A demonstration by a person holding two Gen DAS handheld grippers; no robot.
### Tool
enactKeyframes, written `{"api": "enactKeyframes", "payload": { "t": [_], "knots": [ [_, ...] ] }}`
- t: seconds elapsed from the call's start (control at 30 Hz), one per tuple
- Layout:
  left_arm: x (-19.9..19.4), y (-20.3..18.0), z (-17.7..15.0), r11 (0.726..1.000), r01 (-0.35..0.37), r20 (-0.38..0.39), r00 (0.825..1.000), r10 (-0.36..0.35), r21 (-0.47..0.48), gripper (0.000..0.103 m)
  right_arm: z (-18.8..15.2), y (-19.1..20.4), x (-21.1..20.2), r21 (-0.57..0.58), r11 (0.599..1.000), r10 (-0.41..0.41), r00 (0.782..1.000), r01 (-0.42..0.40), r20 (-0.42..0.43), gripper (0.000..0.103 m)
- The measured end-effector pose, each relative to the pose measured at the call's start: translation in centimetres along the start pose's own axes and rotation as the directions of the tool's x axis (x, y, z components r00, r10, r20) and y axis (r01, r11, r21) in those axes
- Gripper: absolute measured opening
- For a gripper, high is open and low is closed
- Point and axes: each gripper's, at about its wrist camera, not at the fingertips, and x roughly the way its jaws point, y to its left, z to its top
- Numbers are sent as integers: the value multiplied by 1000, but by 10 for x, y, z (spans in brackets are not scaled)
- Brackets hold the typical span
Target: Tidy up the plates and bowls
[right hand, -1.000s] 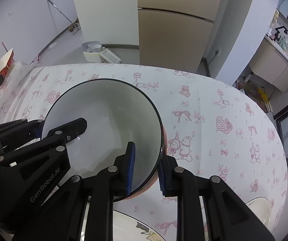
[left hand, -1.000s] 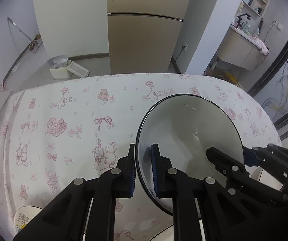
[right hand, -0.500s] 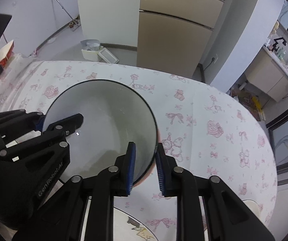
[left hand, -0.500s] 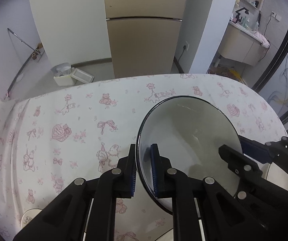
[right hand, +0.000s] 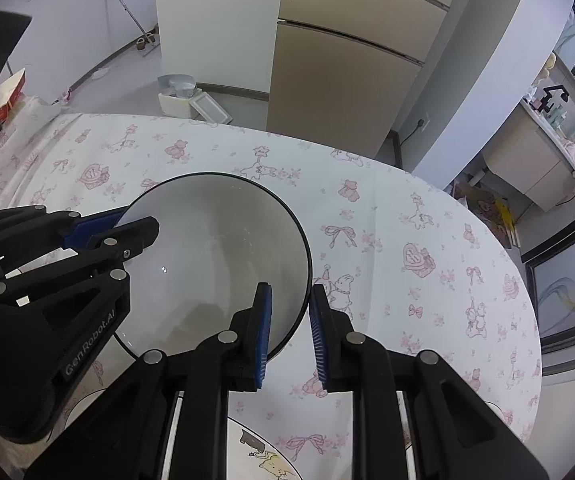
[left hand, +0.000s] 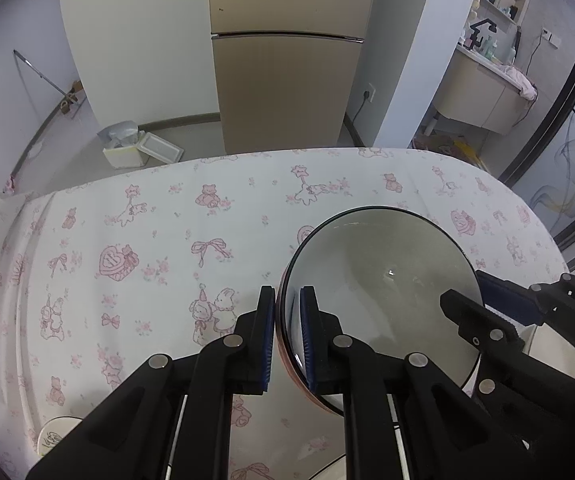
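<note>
Left wrist view: the left gripper (left hand: 288, 334) is clamped on the near-left rim of the white, black-rimmed ceramic bowl (left hand: 387, 280), held above the pink-printed tablecloth (left hand: 147, 240). Right wrist view: the right gripper (right hand: 289, 330) has its blue pads apart, straddling the bowl's right rim. A cartoon-printed plate (right hand: 263, 456) lies nearest, beige fridge (right hand: 339, 68) beyond.

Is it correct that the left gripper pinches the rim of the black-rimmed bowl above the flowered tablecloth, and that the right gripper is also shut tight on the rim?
Not quite. The left gripper does pinch the bowl's rim above the tablecloth. But the right wrist view shows the right gripper open: its fingers straddle the rim with a gap.
</note>
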Motion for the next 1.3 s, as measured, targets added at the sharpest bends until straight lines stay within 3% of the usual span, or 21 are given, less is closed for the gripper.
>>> {"api": "enactKeyframes", "payload": {
  "t": [0.13, 0.53, 0.73, 0.87, 0.93, 1.17, 1.23, 1.3],
  "knots": [
    [-6, 5, 2, 999, 31, 7, 999, -31, -28, 14, 1, -5, -2, 12, 999, 30, 1000, -30, 3, 19],
    [-28, 3, 3, 999, 36, 58, 998, -34, -24, 13, 1, -25, -5, 76, 993, 90, 996, -91, 14, 16],
    [-29, 4, 3, 999, 36, 48, 998, -34, -30, 14, 1, -31, -4, 97, 989, 108, 994, -109, 16, 16],
    [-32, 7, 4, 998, 41, 59, 997, -39, -43, 14, 2, -36, -17, 113, 987, 106, 993, -112, 57, 24],
    [-34, 9, 4, 998, 46, 67, 997, -43, -51, 14, 2, -40, -25, 122, 986, 108, 990, -118, 86, 34],
    [-46, 13, 6, 997, 57, 115, 992, -50, -57, 14, 4, -55, -38, 175, 976, 109, 984, -133, 144, 40],
    [-56, 12, 6, 997, 63, 148, 987, -56, -49, 18, 4, -59, -40, 196, 972, 102, 983, -132, 154, 43],
    [-65, 12, 6, 997, 63, 178, 983, -53, -46, 40, 4, -63, -43, 217, 967, 98, 980, -135, 173, 55]
  ]
}}
